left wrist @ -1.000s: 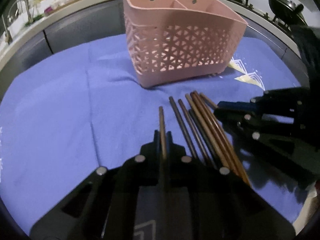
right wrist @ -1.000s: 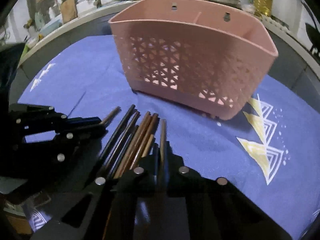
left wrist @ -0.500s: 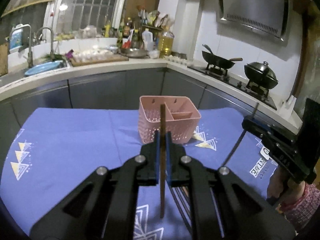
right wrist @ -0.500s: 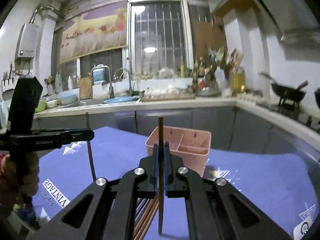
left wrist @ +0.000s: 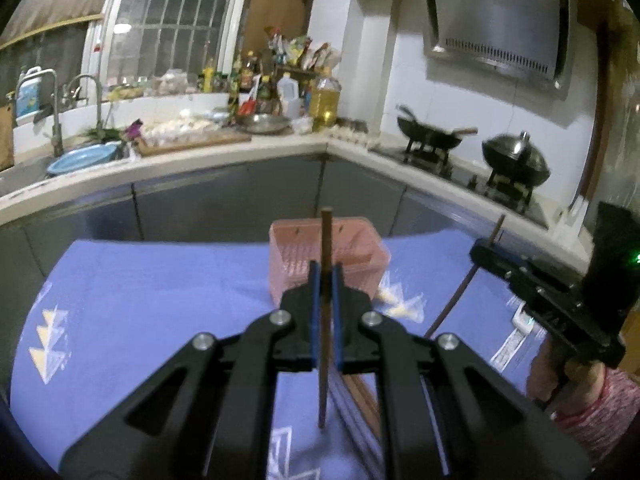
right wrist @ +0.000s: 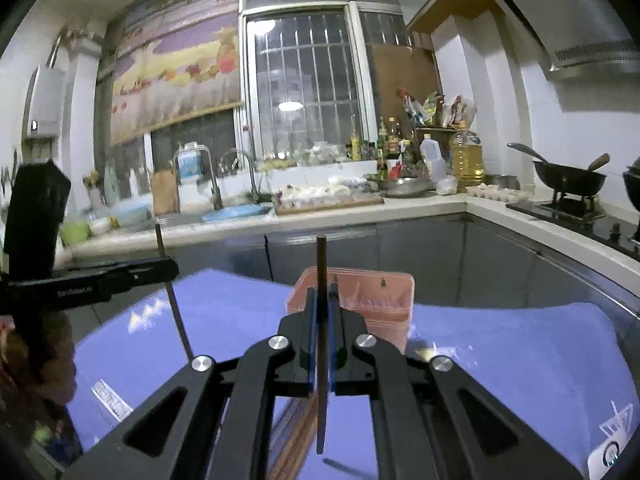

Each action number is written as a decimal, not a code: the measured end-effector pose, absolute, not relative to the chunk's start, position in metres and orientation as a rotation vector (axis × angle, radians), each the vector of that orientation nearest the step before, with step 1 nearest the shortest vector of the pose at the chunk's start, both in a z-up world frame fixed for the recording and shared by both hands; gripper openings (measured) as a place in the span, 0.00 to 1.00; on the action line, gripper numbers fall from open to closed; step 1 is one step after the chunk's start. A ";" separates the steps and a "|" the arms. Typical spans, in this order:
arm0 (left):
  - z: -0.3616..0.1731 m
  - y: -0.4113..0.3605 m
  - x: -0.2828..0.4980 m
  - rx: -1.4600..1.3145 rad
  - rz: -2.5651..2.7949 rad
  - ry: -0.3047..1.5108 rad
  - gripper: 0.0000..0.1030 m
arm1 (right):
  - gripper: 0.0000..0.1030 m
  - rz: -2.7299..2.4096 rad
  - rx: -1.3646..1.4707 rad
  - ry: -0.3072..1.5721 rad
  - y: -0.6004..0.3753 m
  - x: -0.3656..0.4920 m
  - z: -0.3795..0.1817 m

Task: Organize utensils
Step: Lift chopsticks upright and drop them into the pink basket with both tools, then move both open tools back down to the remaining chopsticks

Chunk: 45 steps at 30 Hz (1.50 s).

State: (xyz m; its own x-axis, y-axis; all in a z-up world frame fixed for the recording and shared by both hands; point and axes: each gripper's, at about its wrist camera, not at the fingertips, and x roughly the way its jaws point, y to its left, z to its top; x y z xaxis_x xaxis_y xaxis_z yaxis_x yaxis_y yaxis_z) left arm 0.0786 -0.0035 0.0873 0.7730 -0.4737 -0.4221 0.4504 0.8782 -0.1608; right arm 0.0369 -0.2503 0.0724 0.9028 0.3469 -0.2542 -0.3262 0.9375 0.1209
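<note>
My left gripper point(left wrist: 325, 276) is shut on a brown chopstick point(left wrist: 325, 240) that it holds upright, high above the blue cloth point(left wrist: 160, 280). My right gripper point(right wrist: 320, 300) is shut on a dark chopstick point(right wrist: 321, 260), also upright. Each gripper shows in the other's view, right gripper point(left wrist: 486, 250) and left gripper point(right wrist: 170, 270), each with its stick. The pink lattice basket point(left wrist: 360, 248) stands on the cloth ahead, also in the right wrist view point(right wrist: 384, 300). Several loose chopsticks point(left wrist: 356, 400) lie on the cloth below the grippers, also in the right wrist view point(right wrist: 298, 436).
A kitchen counter point(left wrist: 200, 152) with sink, bottles and a cutting board runs behind the table. A stove with two woks point(left wrist: 512, 156) is at the right. Grey cabinet fronts point(right wrist: 440, 248) stand beyond the cloth's far edge.
Both grippers have lifted from the pile on the cloth, each carrying one chopstick, and now hold them upright high above the table. The basket looks farther away.
</note>
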 end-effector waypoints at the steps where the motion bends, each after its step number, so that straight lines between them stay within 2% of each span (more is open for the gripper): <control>1: 0.100 -0.006 0.085 -0.064 -0.516 0.455 0.05 | 0.05 0.355 0.087 0.268 -0.252 0.042 0.080; 8: 0.169 -0.033 0.135 -0.067 -0.463 0.293 0.05 | 0.05 0.366 0.084 0.135 -0.240 0.090 0.147; 11: 0.178 -0.043 0.152 -0.043 -0.403 0.214 0.05 | 0.05 0.353 0.065 0.072 -0.232 0.109 0.159; 13: 0.171 -0.052 0.165 -0.013 -0.373 0.196 0.05 | 0.05 0.335 0.027 0.069 -0.223 0.125 0.153; 18: 0.125 -0.060 0.205 -0.005 -0.353 0.323 0.05 | 0.05 0.328 -0.008 0.192 -0.215 0.156 0.110; 28: 0.071 -0.057 0.205 -0.019 -0.328 0.483 0.05 | 0.06 0.337 0.027 0.281 -0.214 0.145 0.065; 29: 0.070 -0.057 0.201 -0.020 -0.327 0.490 0.08 | 0.06 0.334 0.040 0.280 -0.215 0.144 0.064; 30: 0.072 -0.054 0.196 -0.025 -0.326 0.492 0.17 | 0.07 0.324 0.060 0.269 -0.218 0.139 0.065; 32: 0.078 -0.050 0.184 -0.032 -0.315 0.467 0.30 | 0.15 0.310 0.075 0.244 -0.221 0.132 0.068; 33: 0.083 -0.047 0.178 -0.038 -0.312 0.449 0.31 | 0.20 0.304 0.077 0.226 -0.223 0.126 0.072; 35: 0.096 -0.040 0.160 -0.052 -0.319 0.410 0.32 | 0.46 0.293 0.081 0.200 -0.225 0.117 0.080; 36: 0.103 -0.036 0.151 -0.059 -0.319 0.391 0.32 | 0.50 0.287 0.086 0.171 -0.227 0.108 0.086; 41: 0.124 -0.011 0.092 -0.120 -0.315 0.284 0.32 | 0.51 0.283 0.105 0.071 -0.237 0.063 0.107; 45: 0.105 0.004 0.054 -0.129 -0.316 0.301 0.32 | 0.51 0.292 0.189 0.048 -0.254 0.015 0.101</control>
State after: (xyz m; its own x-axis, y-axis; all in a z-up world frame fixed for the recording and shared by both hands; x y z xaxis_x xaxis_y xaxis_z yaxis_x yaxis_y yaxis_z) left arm 0.0543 0.0044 0.1050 0.9064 -0.3242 -0.2708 0.2860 0.9428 -0.1715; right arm 0.0146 -0.2540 0.1010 0.9565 0.2909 -0.0197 -0.2820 0.9401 0.1918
